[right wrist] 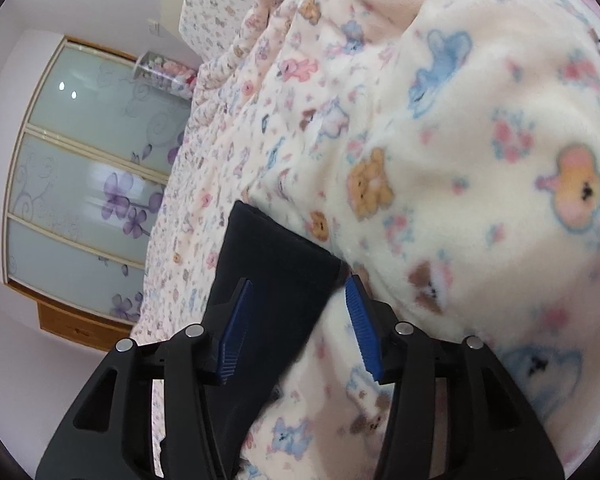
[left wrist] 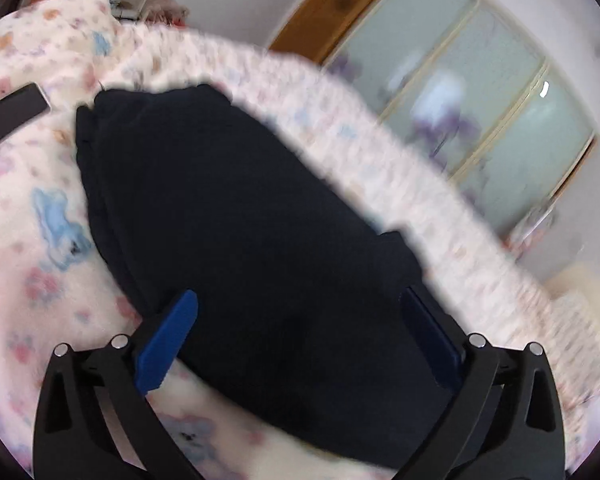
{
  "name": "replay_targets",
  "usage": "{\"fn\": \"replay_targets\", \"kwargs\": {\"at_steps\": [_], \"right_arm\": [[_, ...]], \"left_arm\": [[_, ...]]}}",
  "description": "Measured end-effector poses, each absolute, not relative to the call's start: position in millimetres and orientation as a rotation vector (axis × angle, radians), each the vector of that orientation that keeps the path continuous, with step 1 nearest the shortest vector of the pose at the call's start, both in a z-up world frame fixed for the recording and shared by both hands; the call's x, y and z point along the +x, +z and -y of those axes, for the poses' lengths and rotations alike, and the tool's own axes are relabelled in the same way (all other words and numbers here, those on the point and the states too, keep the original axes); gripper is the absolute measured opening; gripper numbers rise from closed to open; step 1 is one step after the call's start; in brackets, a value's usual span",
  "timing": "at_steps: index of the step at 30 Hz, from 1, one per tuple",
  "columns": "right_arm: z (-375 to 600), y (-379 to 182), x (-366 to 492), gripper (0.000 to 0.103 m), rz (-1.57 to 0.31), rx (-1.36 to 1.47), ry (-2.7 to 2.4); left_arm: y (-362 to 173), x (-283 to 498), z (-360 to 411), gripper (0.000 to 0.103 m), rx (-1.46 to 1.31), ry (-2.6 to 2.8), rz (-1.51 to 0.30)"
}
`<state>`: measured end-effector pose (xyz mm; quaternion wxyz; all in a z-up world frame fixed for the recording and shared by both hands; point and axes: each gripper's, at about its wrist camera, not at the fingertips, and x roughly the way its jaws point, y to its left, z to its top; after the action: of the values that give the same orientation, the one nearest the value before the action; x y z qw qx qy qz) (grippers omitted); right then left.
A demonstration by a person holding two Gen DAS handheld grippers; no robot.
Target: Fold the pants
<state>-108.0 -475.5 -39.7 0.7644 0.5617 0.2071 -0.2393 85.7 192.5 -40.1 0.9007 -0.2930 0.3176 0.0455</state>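
Observation:
Dark navy pants lie flat on a cream fleece blanket printed with bears. My left gripper hovers over their near part, jaws spread wide, with cloth under the gap and neither blue pad touching it. In the right wrist view a narrow end of the pants lies on the blanket. My right gripper is open around that end. The left fingertip overlaps the cloth and the right one stands at its edge, without pinching.
A flat black slab rests on the blanket at the far left. A raised fold of blanket bulges to the right of the pants. A wardrobe with frosted floral sliding doors stands beyond the bed's edge.

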Motion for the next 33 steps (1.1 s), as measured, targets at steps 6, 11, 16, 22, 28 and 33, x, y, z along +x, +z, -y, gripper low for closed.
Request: {"fn": "replay_targets", "kwargs": {"at_steps": [6,11,16,22,28,33], "right_arm": [[481,-54,-97,0.052,-0.488,1.263,-0.49],[488,-58,-82,0.052,-0.486,1.234,-0.46],[491,-63,-70,0.052,-0.504,1.199,-0.484],[487,-53,-62,0.041,-0.467,1.065,-0.456],[483,-40,-59,0.031,-0.458,0.974,-0.46],[496,-56,-73,0.032,-0.465,1.132,-0.502]], "left_arm": [[-38,90,-173,0.101,-0.459,0.157,-0.677],[-38,86,-176,0.101,-0.468,0.152,-0.669],[-38,83,-175,0.101,-0.461,0.154,-0.67],[-37,82,-173,0.101,-0.462,0.153,-0.67],[-38,82,-173,0.101,-0.465,0.153,-0.67],[-38,82,-173,0.101,-0.464,0.154,-0.671]]}}
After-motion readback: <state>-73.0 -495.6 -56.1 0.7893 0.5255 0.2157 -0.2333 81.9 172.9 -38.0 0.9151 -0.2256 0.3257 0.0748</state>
